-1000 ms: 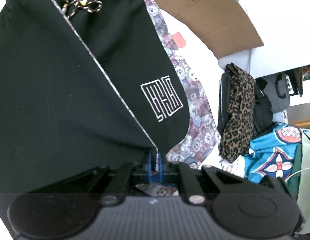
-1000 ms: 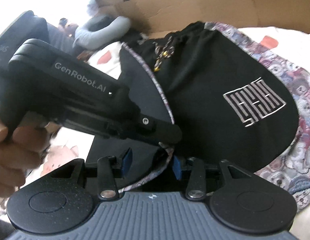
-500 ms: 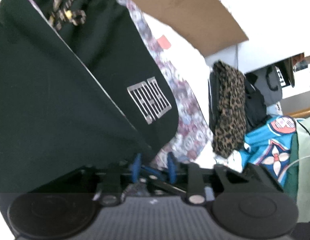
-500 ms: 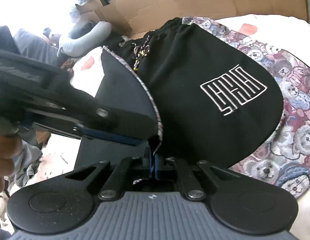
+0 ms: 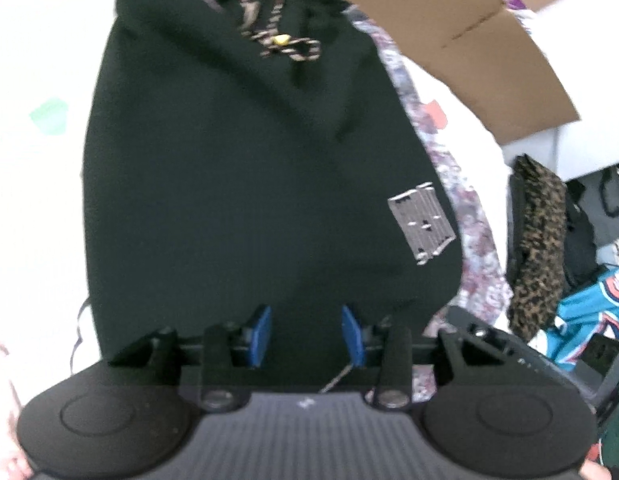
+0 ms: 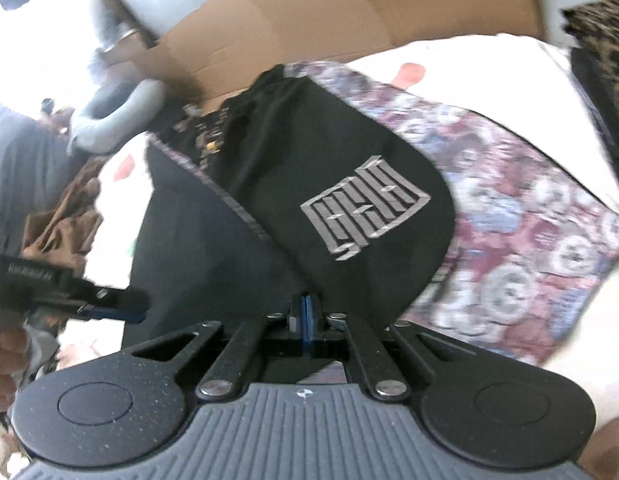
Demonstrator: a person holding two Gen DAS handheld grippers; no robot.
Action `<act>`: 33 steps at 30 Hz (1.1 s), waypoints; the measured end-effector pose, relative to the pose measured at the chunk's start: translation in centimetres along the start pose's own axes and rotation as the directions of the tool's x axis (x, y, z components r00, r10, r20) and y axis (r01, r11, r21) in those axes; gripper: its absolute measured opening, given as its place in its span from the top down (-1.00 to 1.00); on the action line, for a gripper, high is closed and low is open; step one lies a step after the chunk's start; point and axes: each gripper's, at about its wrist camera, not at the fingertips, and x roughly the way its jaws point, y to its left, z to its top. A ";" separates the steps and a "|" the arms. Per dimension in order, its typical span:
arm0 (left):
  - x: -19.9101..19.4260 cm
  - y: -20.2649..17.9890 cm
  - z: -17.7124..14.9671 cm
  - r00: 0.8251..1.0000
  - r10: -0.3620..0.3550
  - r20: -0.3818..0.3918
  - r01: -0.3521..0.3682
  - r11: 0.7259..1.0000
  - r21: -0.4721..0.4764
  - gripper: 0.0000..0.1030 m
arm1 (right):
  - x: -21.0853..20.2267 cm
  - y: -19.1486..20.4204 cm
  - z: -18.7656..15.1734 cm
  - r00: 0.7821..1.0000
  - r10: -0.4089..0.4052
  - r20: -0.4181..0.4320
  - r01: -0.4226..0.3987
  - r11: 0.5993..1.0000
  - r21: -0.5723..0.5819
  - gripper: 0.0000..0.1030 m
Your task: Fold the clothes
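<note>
black shorts (image 6: 349, 168) hem pinched in right jaws | left jaws apart, empty

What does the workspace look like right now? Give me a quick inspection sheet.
Surface: white bedding with coloured patches.
Job's things: black shorts, white logo, lying on bear-print cloth.
Clutter: leopard-print garment, teal printed fabric.
Grippers: left gripper open, over the shorts; right gripper shut on the shorts' hem.
Cables: thin white cord at bedding edge.
Surroundings: cardboard box, grey neck pillow.
</note>
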 end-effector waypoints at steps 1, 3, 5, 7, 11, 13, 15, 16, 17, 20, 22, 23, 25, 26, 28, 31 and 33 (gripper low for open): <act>0.0 0.4 0.0 1.000 0.012 -0.001 -0.012 1.000 -0.008 0.20 | 0.0 -0.6 0.0 1.000 -0.010 -0.002 0.010 1.000 0.017 1.00; 0.0 1.3 -0.1 0.999 0.036 -0.004 -0.037 0.999 -0.023 0.20 | 0.1 -1.3 -0.1 1.000 -0.022 -0.006 0.022 0.999 0.042 1.00; 0.0 1.7 -0.2 0.999 0.050 -0.007 -0.050 0.998 -0.024 0.19 | 0.3 -1.6 -0.2 1.000 -0.029 -0.011 0.029 0.998 0.050 1.00; 0.0 1.9 -0.4 0.998 0.063 -0.010 -0.063 0.998 -0.024 0.15 | 0.5 -1.8 -0.3 0.999 -0.033 -0.018 0.034 0.998 0.056 1.00; 0.0 2.4 -0.6 0.996 0.083 -0.014 -0.084 0.996 -0.019 0.13 | 0.9 -2.0 -0.4 0.998 -0.038 -0.044 0.041 0.996 0.077 0.83; 0.0 2.6 -0.6 0.996 0.093 -0.014 -0.093 0.995 -0.023 0.13 | 0.9 -2.2 -0.5 0.998 -0.029 -0.047 0.033 0.996 0.088 0.57; -0.1 3.0 -0.7 0.995 0.101 -0.011 -0.102 0.994 -0.030 0.13 | 0.6 -2.1 -0.7 0.999 -0.030 -0.037 0.033 0.997 0.074 0.40; -0.2 3.1 -0.7 0.994 0.105 -0.008 -0.105 0.994 -0.033 0.13 | 0.5 -2.0 -0.7 0.999 -0.028 -0.033 0.030 0.997 0.066 0.33; -0.3 3.3 -0.7 0.994 0.109 -0.005 -0.109 0.993 -0.035 0.12 | 0.5 -2.0 -0.7 0.999 -0.022 -0.031 0.024 0.998 0.064 0.29; -0.5 3.7 -0.7 0.993 0.117 0.001 -0.117 0.992 -0.042 0.12 | 0.6 -1.7 -0.6 0.999 0.007 -0.031 -0.005 0.998 0.068 0.29; -0.6 4.0 -0.8 0.993 0.119 0.003 -0.118 0.992 -0.046 0.12 | 0.8 -1.5 -0.4 0.999 0.023 -0.033 -0.021 0.998 0.064 0.29; -0.7 4.2 -0.9 0.993 0.119 0.004 -0.119 0.992 -0.048 0.12 | 1.0 -1.2 -0.3 0.999 0.028 -0.034 -0.026 0.998 0.059 0.27; -0.9 4.5 -1.0 0.992 0.125 0.004 -0.125 0.991 -0.051 0.12 | 1.3 -0.8 -0.1 0.999 0.038 -0.032 -0.037 0.998 0.056 0.27; -1.0 4.8 -1.0 0.992 0.129 0.005 -0.128 0.990 -0.055 0.12 | 1.5 -0.7 0.0 0.999 0.043 -0.032 -0.041 0.998 0.053 0.26; -1.2 5.2 -1.1 0.991 0.135 0.007 -0.134 0.989 -0.064 0.12 | 2.2 -0.3 0.4 0.998 0.054 -0.036 -0.053 0.998 0.040 0.26; -1.5 5.9 -1.2 0.989 0.144 0.011 -0.143 0.987 -0.077 0.12 | 3.8 0.1 1.1 0.996 0.070 -0.049 -0.070 0.997 0.015 0.26; -1.7 6.4 -1.3 0.989 0.147 0.014 -0.145 0.986 -0.086 0.12 | 4.8 0.1 1.4 0.996 0.062 -0.063 -0.060 0.998 0.020 0.26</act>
